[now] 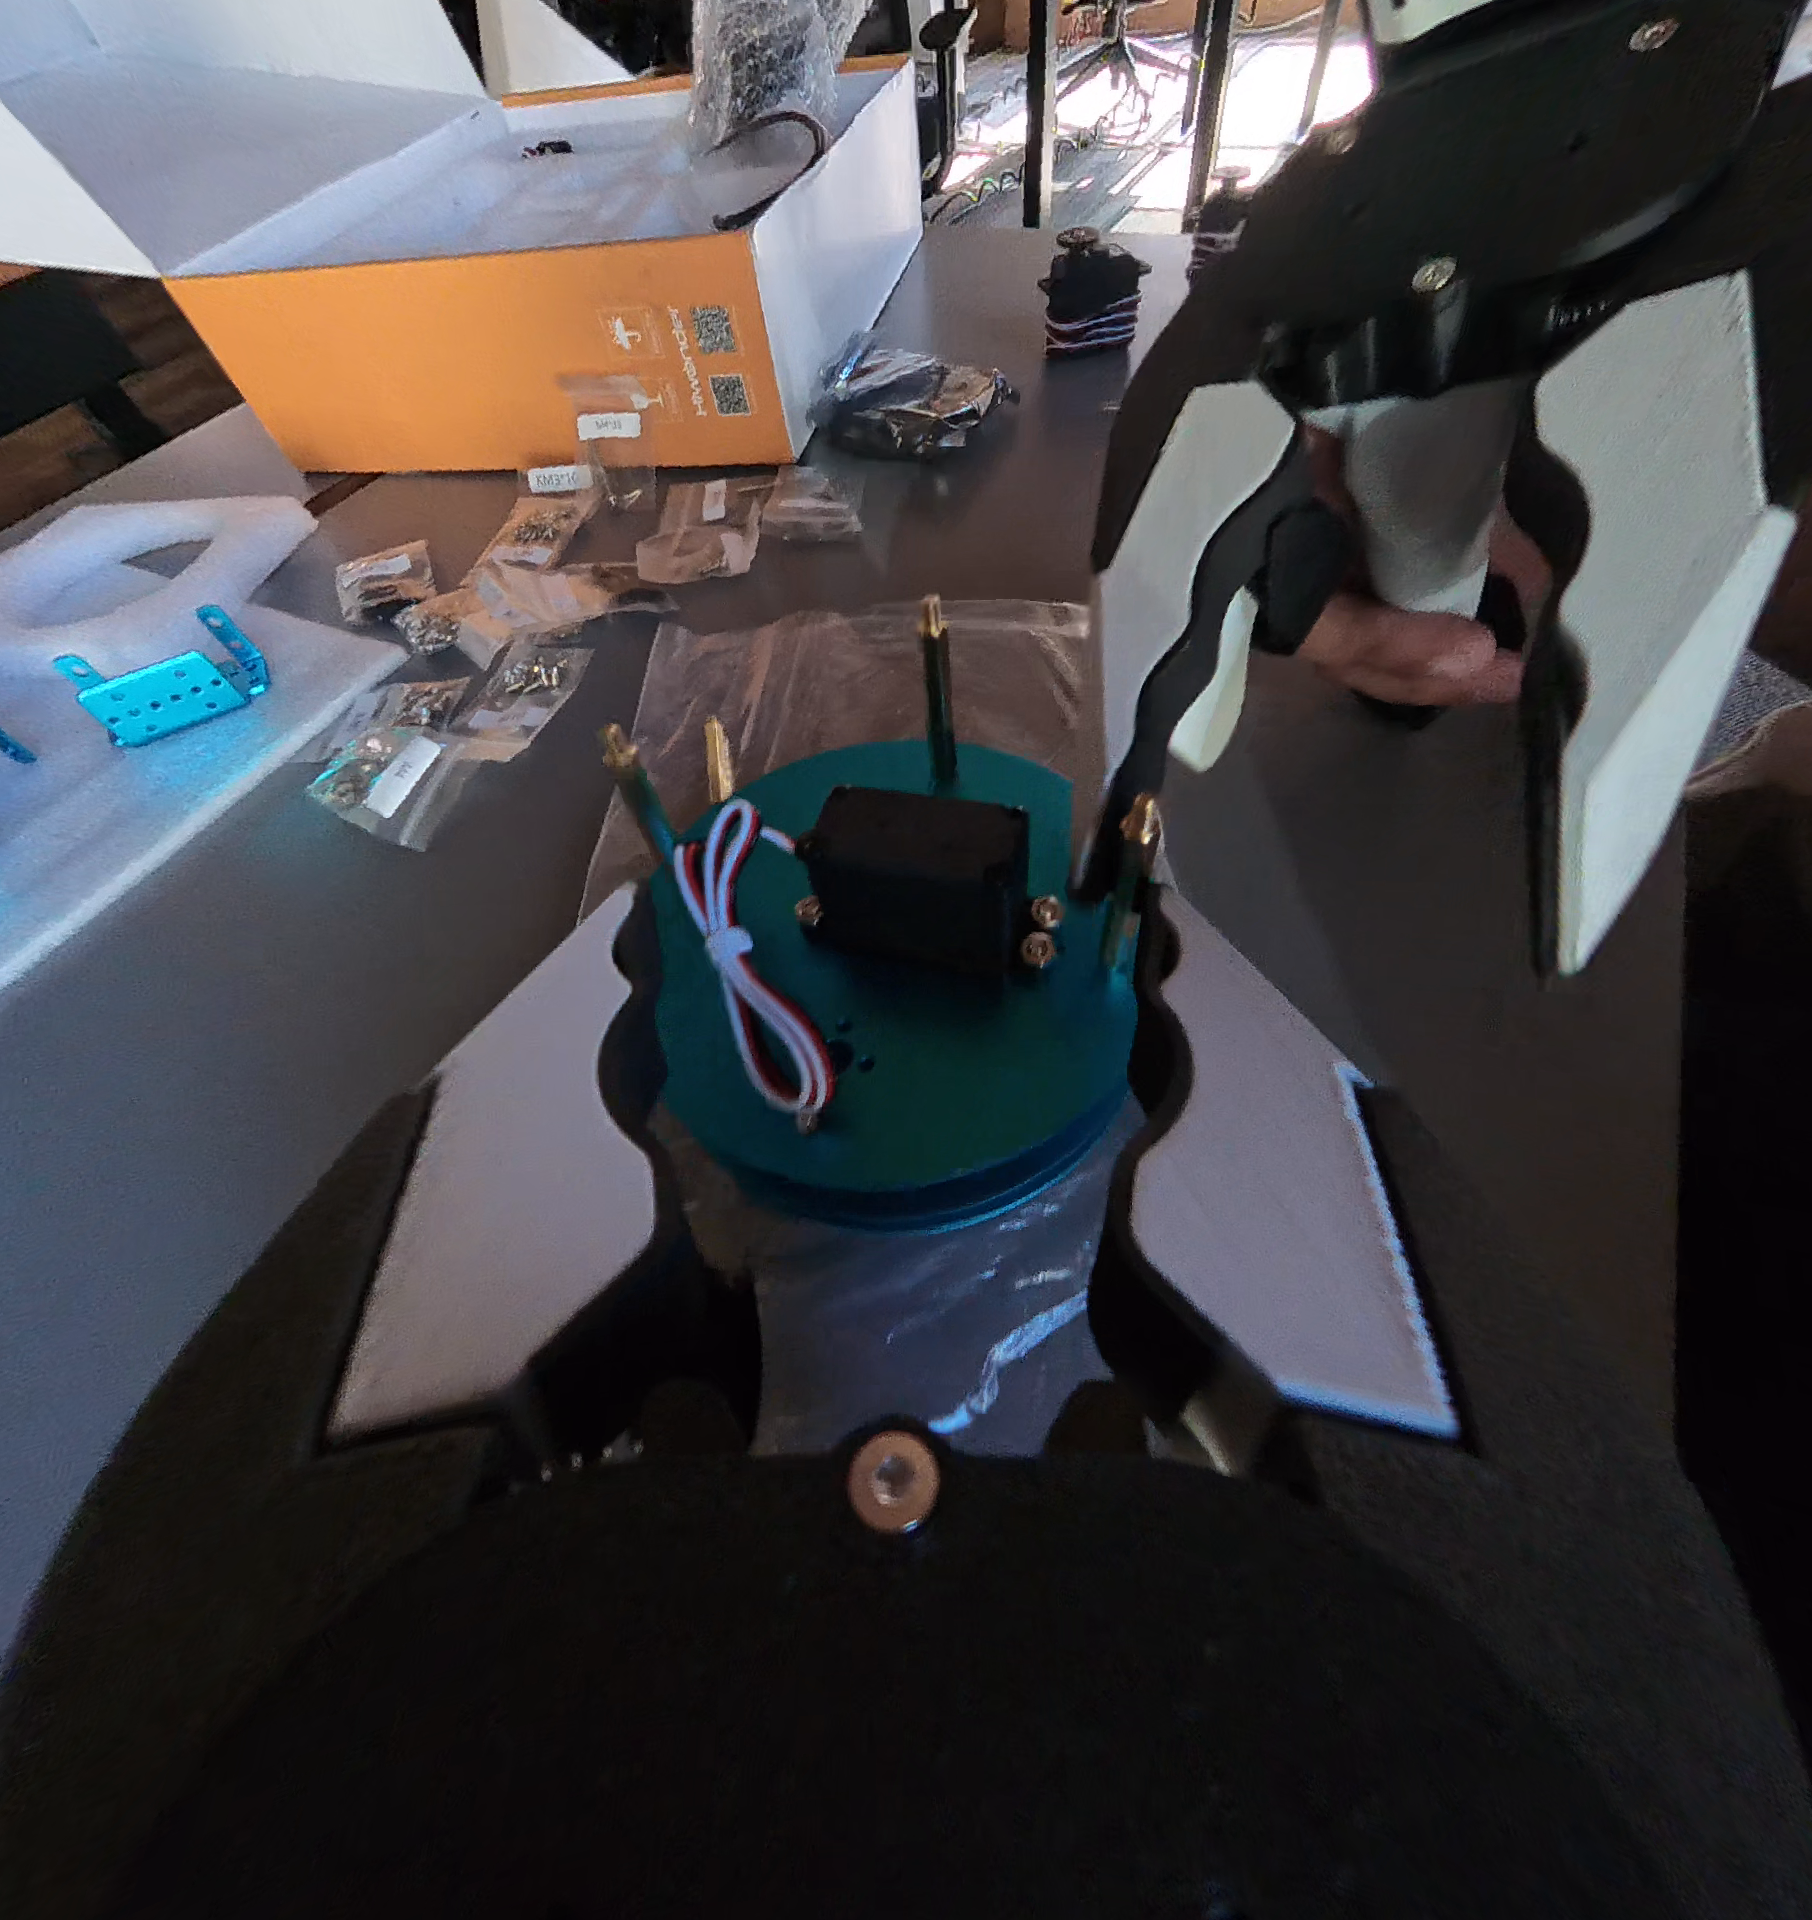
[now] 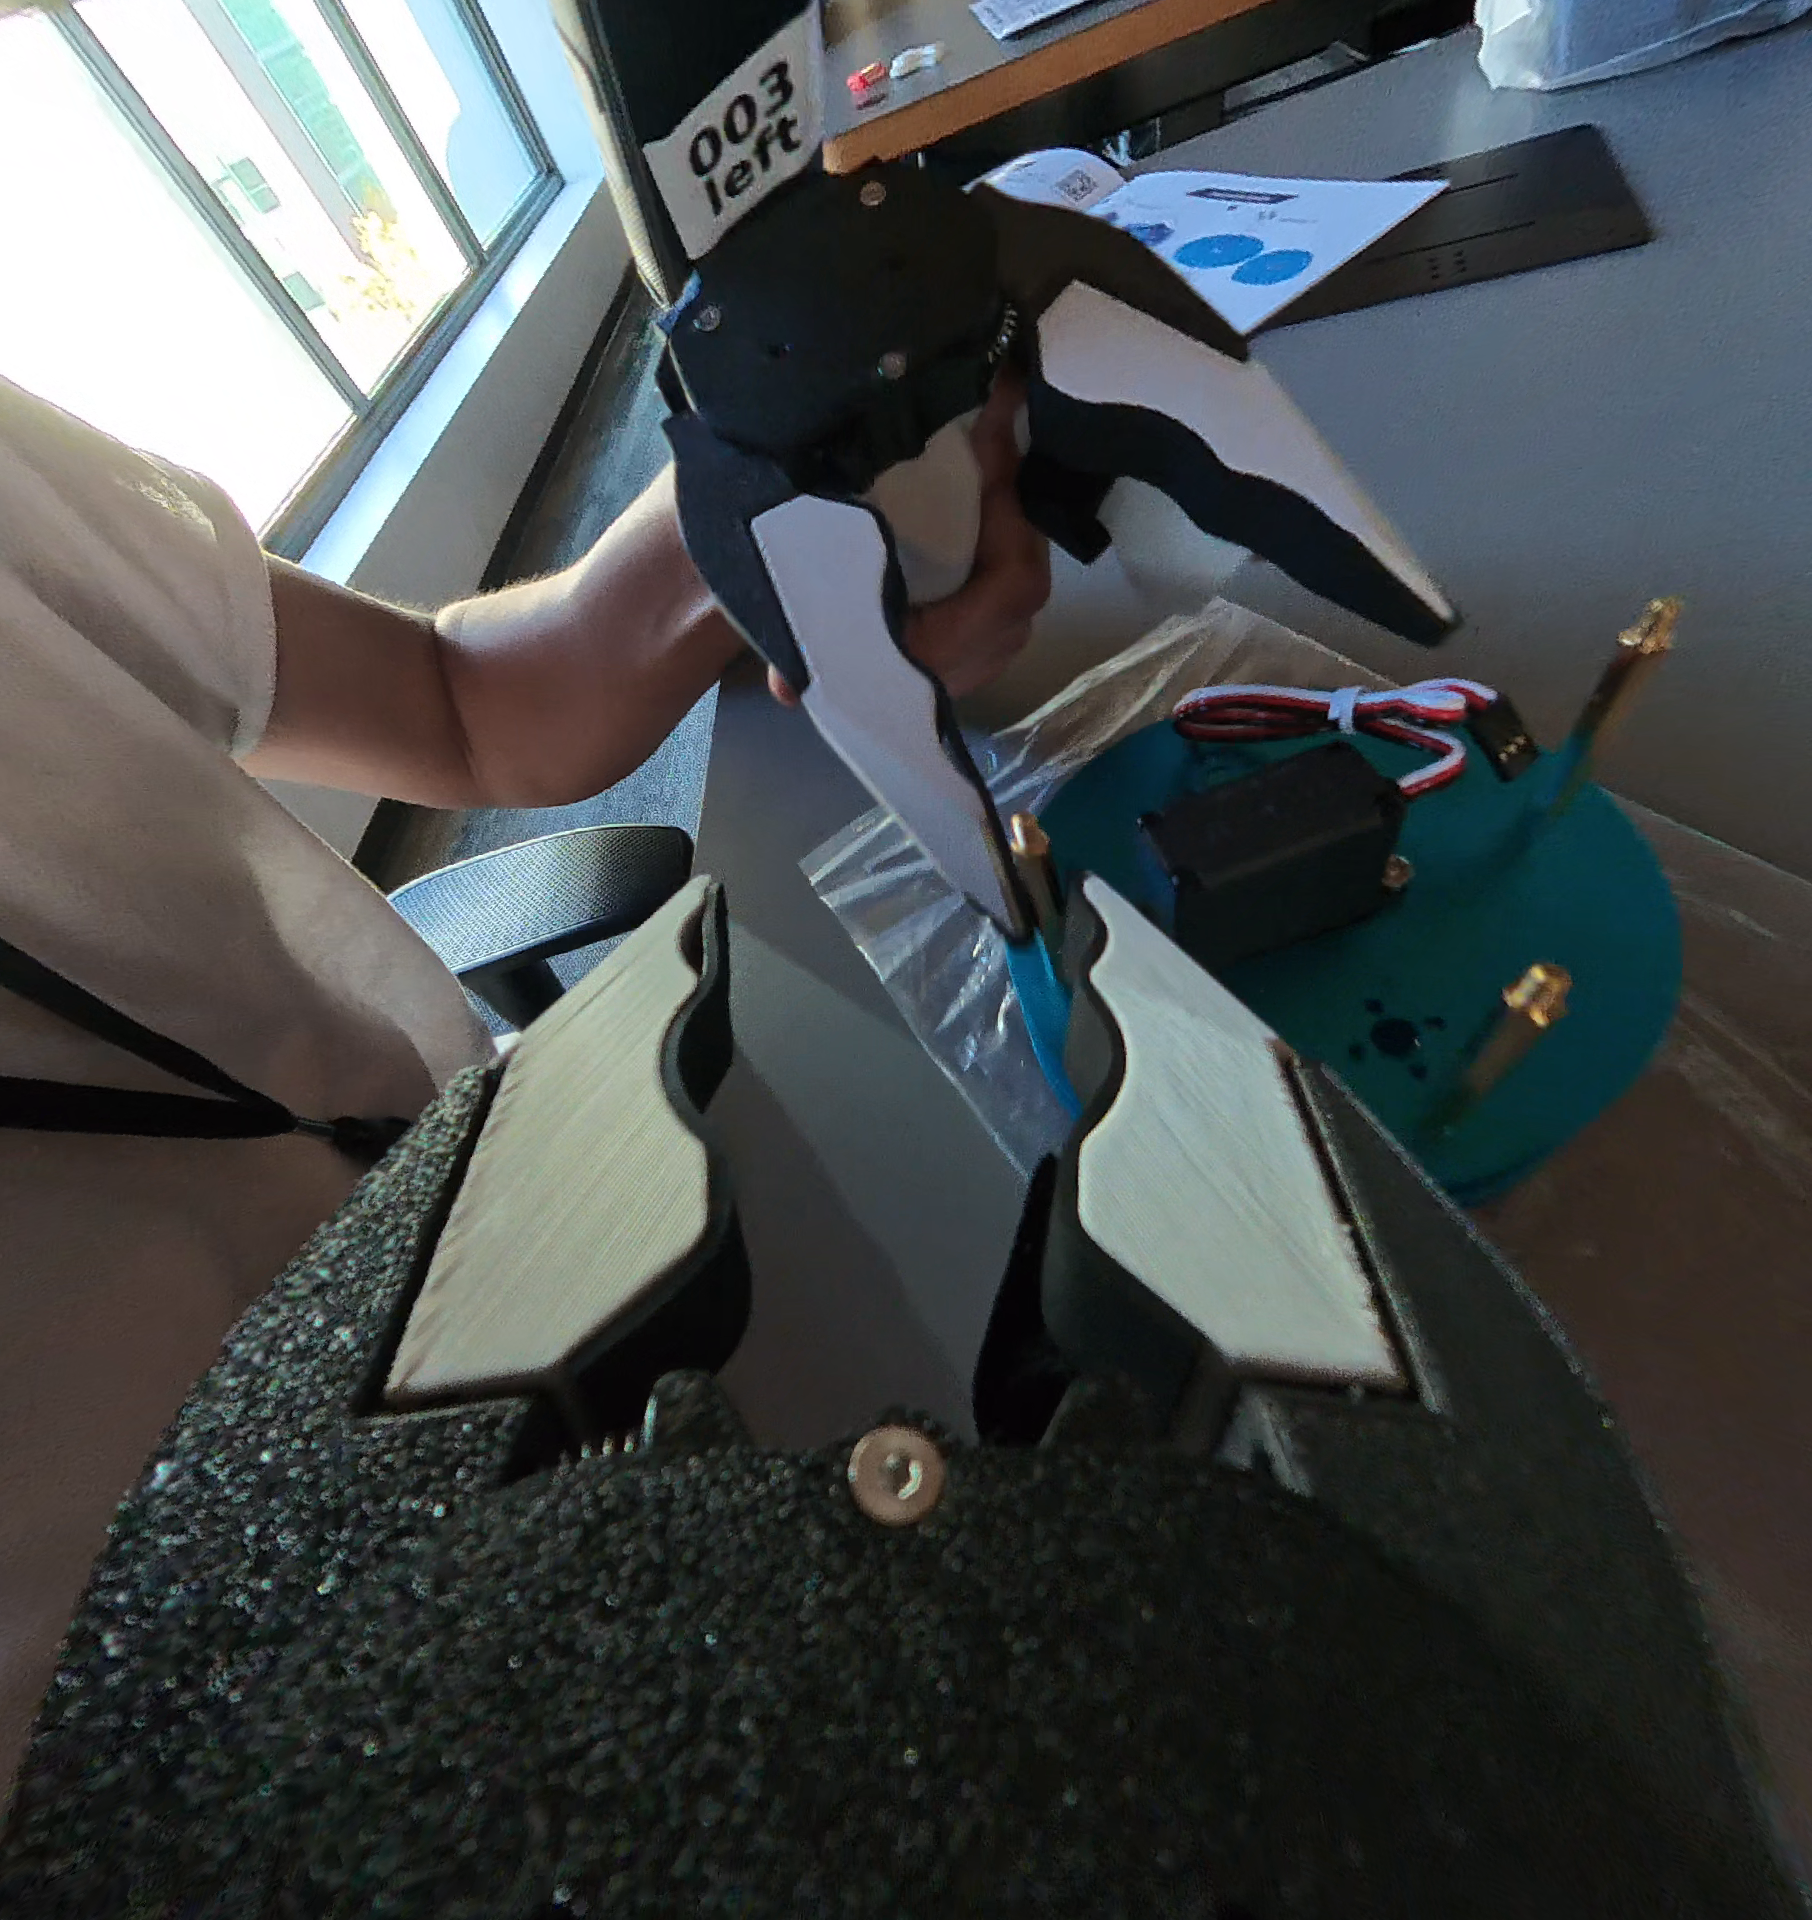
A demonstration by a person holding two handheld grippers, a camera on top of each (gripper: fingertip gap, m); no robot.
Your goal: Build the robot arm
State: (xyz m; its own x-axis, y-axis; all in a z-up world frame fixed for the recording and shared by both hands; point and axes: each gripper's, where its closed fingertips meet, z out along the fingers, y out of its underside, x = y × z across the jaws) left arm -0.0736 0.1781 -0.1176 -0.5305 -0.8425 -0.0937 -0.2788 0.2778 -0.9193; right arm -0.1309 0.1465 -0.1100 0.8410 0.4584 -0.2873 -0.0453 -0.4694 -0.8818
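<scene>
While both grippers work over a dark grey table [image 1: 258, 987], the far left has white foam [image 1: 102, 582] carrying a blue metal bracket [image 1: 169, 686], then a scatter of small clear bags of screws [image 1: 486, 623]. Behind them sits an open orange-and-white box [image 1: 486, 343] with a bubble-wrapped item at its rim. Centre: a teal round plate [image 1: 912, 1070] rests on a clear plastic bag [image 1: 881, 665], with a black servo [image 1: 917, 873] bolted on top, a bundled red-white-black lead [image 1: 746, 945] beside it, and brass standoffs [image 1: 933, 675] upright around the edge. Left gripper [image 1: 891, 935] has its jaws spread wide to either side of the plate; cannot tell whether the fingers touch its rim. Further back, a crumpled black bag [image 1: 912, 400] and a second servo [image 1: 1089, 291]. Right gripper [image 2: 897, 914] also has its jaws well apart and holds nothing; one finger tip sits just beside the plate's near edge and a standoff. In the right wrist view: bright windows on the left, a mesh office chair [image 2: 538, 904] below the table edge, a printed leaflet [image 2: 1245, 229] and a black flat panel [image 2: 1504, 208] on the table further back.
</scene>
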